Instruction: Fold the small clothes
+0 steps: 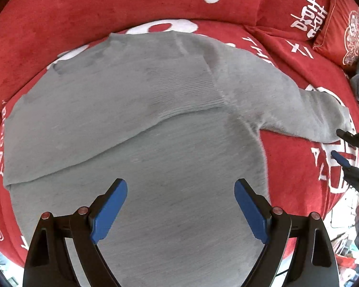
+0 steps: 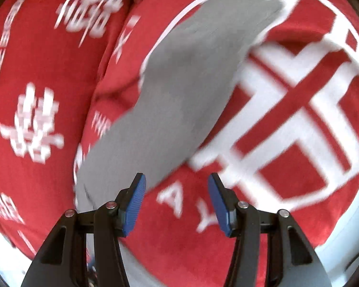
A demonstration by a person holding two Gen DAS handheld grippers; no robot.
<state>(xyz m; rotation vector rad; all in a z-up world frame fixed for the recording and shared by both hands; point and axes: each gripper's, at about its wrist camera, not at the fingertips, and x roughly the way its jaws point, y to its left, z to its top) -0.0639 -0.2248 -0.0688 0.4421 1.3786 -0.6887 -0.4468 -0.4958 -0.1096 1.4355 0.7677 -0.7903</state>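
A: White double-happiness characters are printed on the red pillow (image 1: 296, 7).

B: And on the red bedspread (image 2: 184, 217), the letters "A" and "Y" can be read; the rest is blurred.

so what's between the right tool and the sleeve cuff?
Only bare red bedspread; left wrist view shows the right tool open beside the sweater's sleeve cuff.

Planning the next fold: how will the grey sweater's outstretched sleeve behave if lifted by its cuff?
Probably floppy: the grey sweater is soft knit and its sleeve lies limp on the red bedspread. It likely drapes and drags rather than slides cleanly on that plush surface.
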